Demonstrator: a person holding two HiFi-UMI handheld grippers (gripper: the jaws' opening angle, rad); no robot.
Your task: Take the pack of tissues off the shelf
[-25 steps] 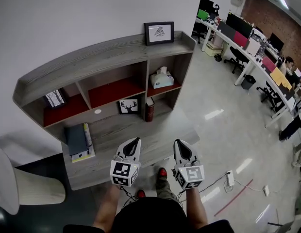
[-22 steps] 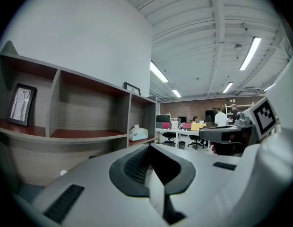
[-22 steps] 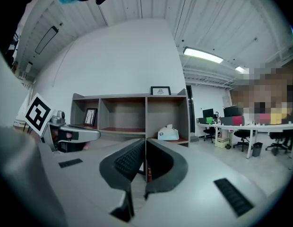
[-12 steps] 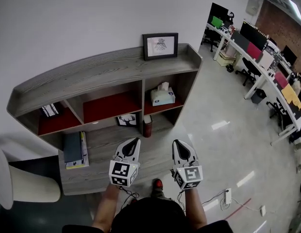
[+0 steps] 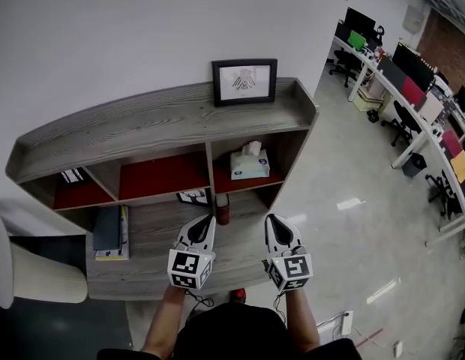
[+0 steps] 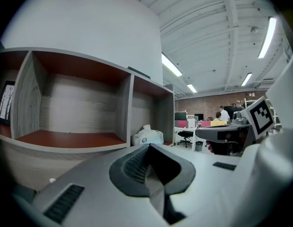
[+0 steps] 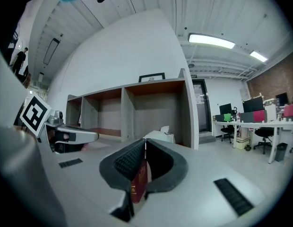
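The room is a big office with a white wall (image 5: 105, 36) and a shiny pale floor (image 5: 345, 201). Long desks (image 5: 412, 88) run along the far right. Against the wall stands a grey wooden shelf (image 5: 157, 118) with red boards inside.

A framed picture (image 5: 244, 81) stands on top of it. The pack of tissues (image 5: 249, 163) sits in the top right box of the shelf, with one tissue poking up. A red can (image 5: 223, 209) stands on the ledge below it, and some books (image 5: 110, 232) lie far to the left.

The person has just walked closer. A second ago the shelf was farther off and seen at a slant. Now it is near and faces them squarely, and the tissues sit ahead, a little to the right.

The left gripper (image 5: 209, 220) is pinched tight with nothing in it. The right gripper (image 5: 271, 220) is pinched tight too. A bit of red shows through the slit under its tips, but I think that is just the can seen far behind.

Both grippers are still well apart from the tissues. So the walk up is nearly done, I think, but the grab has not started. One gripper has to open wide before it can reach into that box.
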